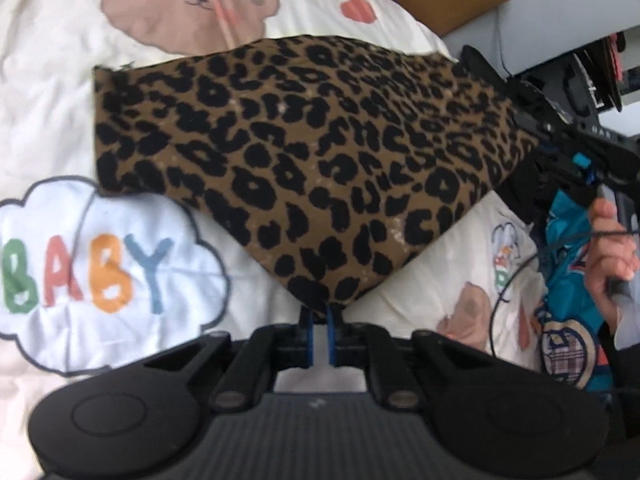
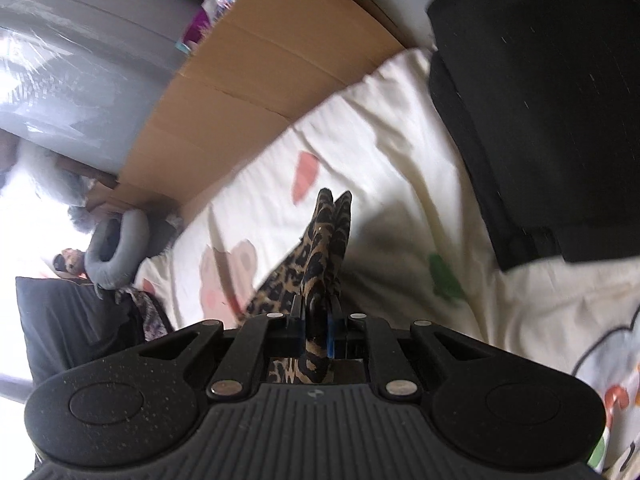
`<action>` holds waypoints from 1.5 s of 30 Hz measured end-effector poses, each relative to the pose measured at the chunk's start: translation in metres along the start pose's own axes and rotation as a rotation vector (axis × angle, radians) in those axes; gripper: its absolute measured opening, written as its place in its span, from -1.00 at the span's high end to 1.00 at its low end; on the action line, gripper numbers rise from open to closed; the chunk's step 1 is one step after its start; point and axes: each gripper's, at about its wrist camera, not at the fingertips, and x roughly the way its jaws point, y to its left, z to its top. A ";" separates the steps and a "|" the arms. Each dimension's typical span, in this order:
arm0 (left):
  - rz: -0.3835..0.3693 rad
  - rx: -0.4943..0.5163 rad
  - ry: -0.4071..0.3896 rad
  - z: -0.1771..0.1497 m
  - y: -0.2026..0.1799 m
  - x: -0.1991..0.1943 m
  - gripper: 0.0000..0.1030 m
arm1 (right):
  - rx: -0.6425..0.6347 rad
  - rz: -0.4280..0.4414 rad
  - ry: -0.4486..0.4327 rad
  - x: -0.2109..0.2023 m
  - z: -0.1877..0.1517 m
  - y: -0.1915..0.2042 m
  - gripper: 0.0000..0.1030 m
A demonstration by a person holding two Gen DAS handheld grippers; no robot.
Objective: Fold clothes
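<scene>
- Where the cream bedsheet (image 1: 52, 60) spreads under everything, it shows printed bears, red hearts and a white cloud patch reading "BABY" (image 1: 92, 276); it is a bed surface, wrinkled throughout.
- Beyond the far edge of the bed stands a brown cardboard panel (image 2: 256, 72), with a grey wall or cabinet behind it.
- On the bed, seen in the right wrist view, lies a folded black garment (image 2: 536, 128), well apart from the held cloth.
- Lifted above the sheet hangs the leopard-print garment (image 1: 304, 152), stretched between the two tools, its far left corner free.
- At its lower corner, the left tool (image 1: 321, 322) is closed on the fabric.
- At the opposite end, the right tool (image 2: 319, 322) pinches a bunched fold of the same print (image 2: 324, 240), which passes between its fingers.
- In the left wrist view, the person's hand (image 1: 610, 248) grips the right tool's handle.
</scene>
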 end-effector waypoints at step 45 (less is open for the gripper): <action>0.245 0.316 -0.150 0.095 -0.063 0.008 -0.09 | 0.082 -0.086 0.084 0.010 -0.038 -0.071 0.03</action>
